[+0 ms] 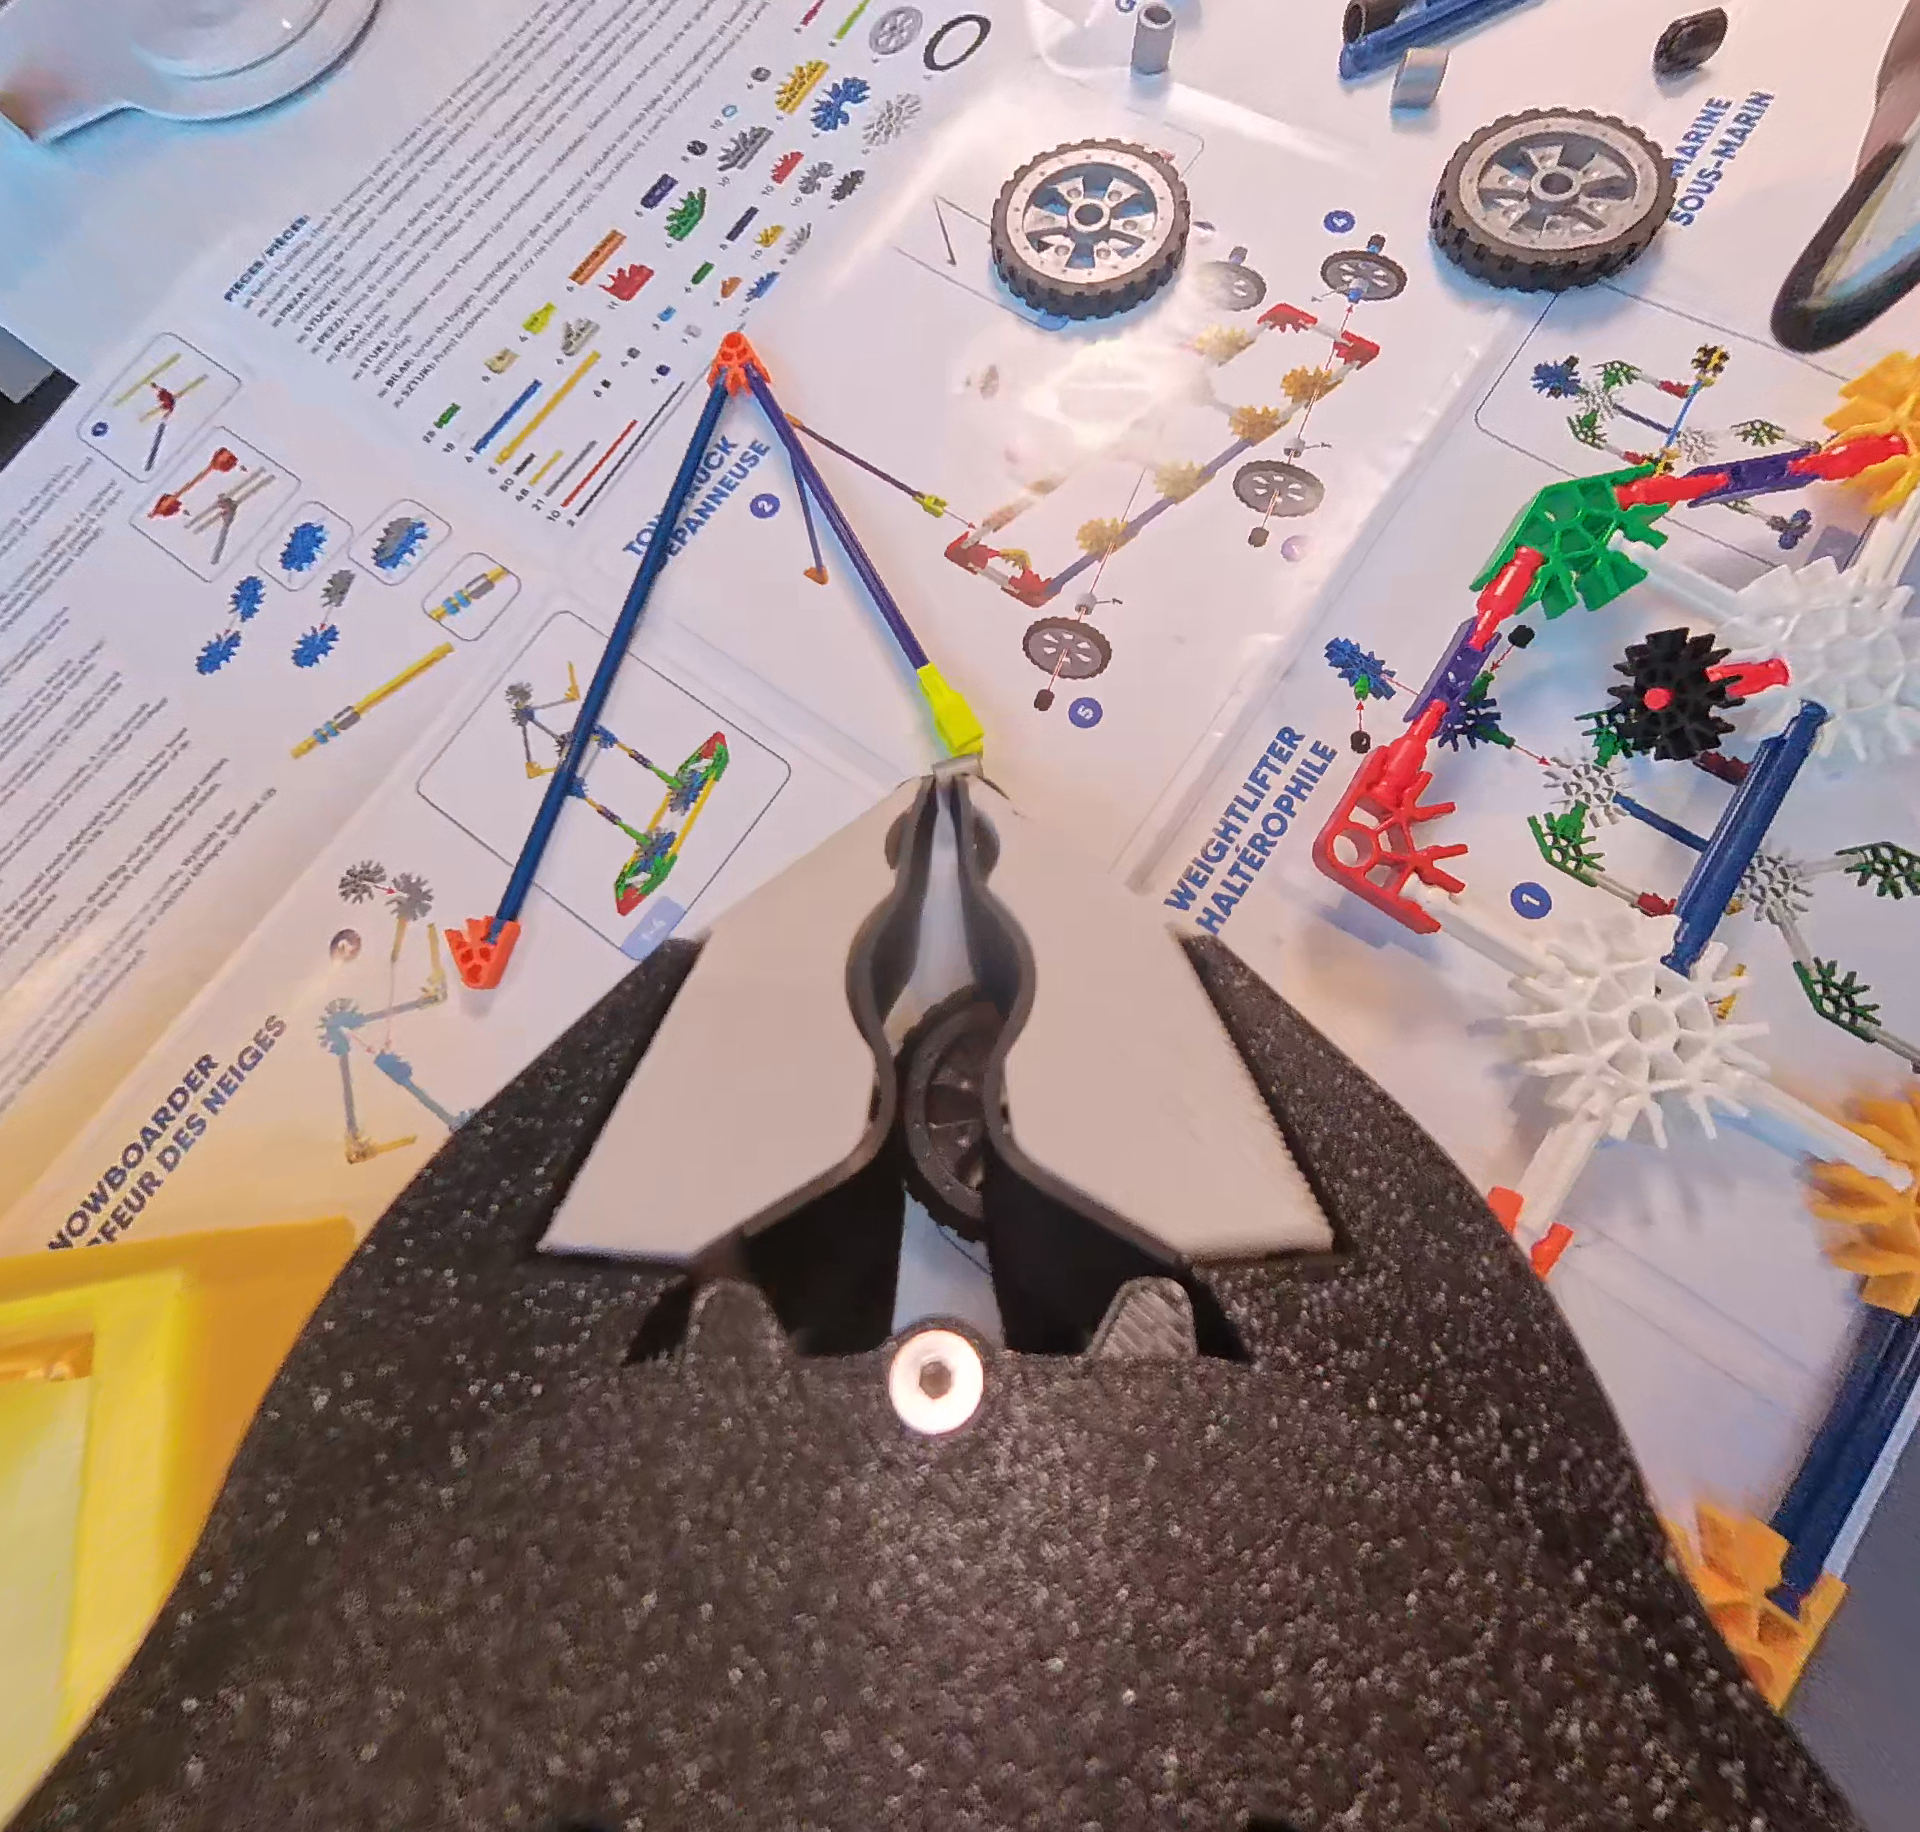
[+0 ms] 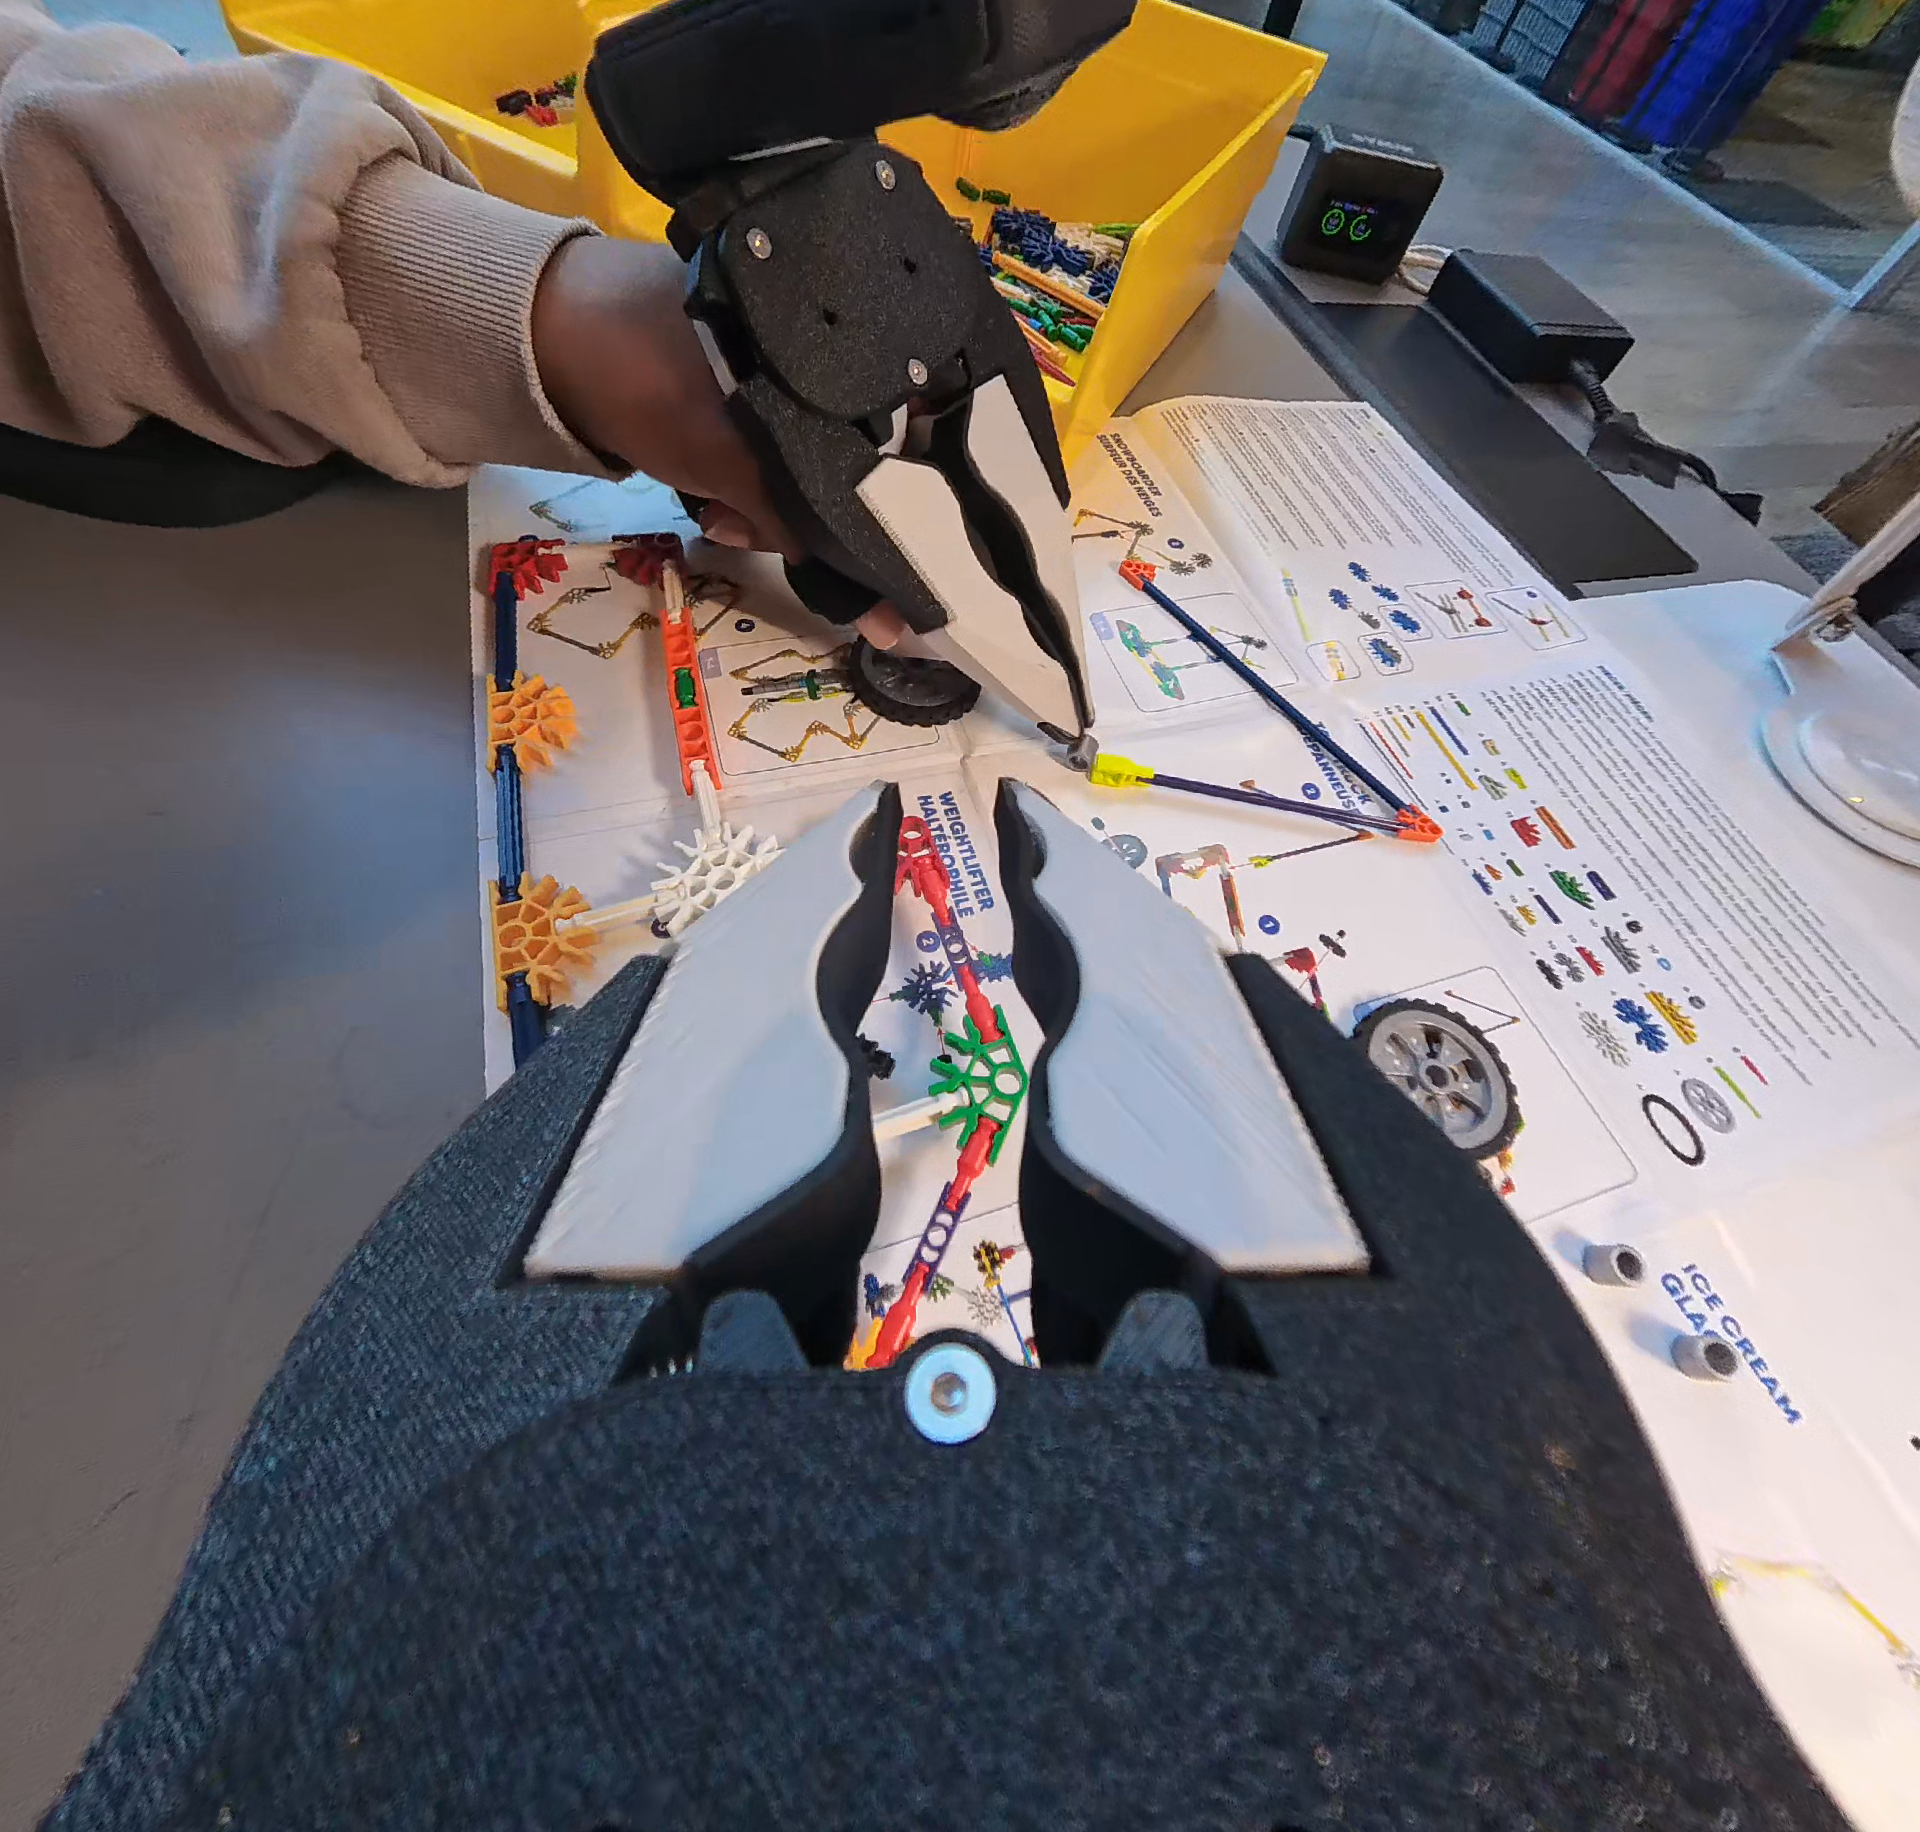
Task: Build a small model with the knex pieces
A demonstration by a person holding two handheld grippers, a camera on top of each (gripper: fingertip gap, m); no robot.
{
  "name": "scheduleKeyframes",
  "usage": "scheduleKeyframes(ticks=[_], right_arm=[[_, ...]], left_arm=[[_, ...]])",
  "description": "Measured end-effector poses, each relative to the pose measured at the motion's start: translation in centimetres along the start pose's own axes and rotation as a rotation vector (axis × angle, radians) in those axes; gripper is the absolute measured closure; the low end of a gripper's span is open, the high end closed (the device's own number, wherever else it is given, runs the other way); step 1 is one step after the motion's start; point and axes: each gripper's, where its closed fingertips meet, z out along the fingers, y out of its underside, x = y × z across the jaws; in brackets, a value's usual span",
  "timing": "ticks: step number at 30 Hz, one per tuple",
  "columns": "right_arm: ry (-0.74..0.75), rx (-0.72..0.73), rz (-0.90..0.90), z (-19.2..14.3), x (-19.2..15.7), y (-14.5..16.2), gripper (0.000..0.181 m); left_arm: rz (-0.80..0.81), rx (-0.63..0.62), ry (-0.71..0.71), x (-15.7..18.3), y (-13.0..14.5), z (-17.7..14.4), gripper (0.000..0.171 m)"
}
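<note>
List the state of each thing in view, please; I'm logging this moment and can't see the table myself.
left gripper: shut on small grey piece
right gripper: open, holding nothing
yellow connector: on a purple rod, touching the grey piece
wheel: lying flat on instruction sheet
yellow bin: open, parts inside
small black device: screen lit

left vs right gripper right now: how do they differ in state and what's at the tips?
The left gripper is shut, pinching a small grey piece beside the yellow connector; the right gripper is open and holds nothing. The left's tips sit low at the instruction sheet; the right hovers above the red-and-green rod assembly. Both have white fingers on black bodies.
</note>
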Motion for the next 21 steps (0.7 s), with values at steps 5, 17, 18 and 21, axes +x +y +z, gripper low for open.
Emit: scheduleKeyframes(ticks=[5, 17, 18, 21], right_arm=[[-0.006, -0.015, -0.013, 0.4, -0.4, 0.3, 0.164], [0.143, 0.088, -0.265, 0.0, -0.5, -2.1, 0.164], [0.156, 0.09, -0.315, 0.0, -0.8, -2.2, 0.164], [0.168, 0.079, -0.392, 0.1, -1.2, -2.2, 0.164]], left_arm=[[-0.035, -0.009, 0.06, 0.5, -0.1, 0.4, 0.153], [-0.538, 0.297, 0.722, 6.4, -6.1, -6.0, 0.164], [-0.586, 0.311, 0.787, 6.9, -6.4, -6.5, 0.164], [-0.658, 0.319, 0.912, 8.0, -6.7, -7.5, 0.165]])
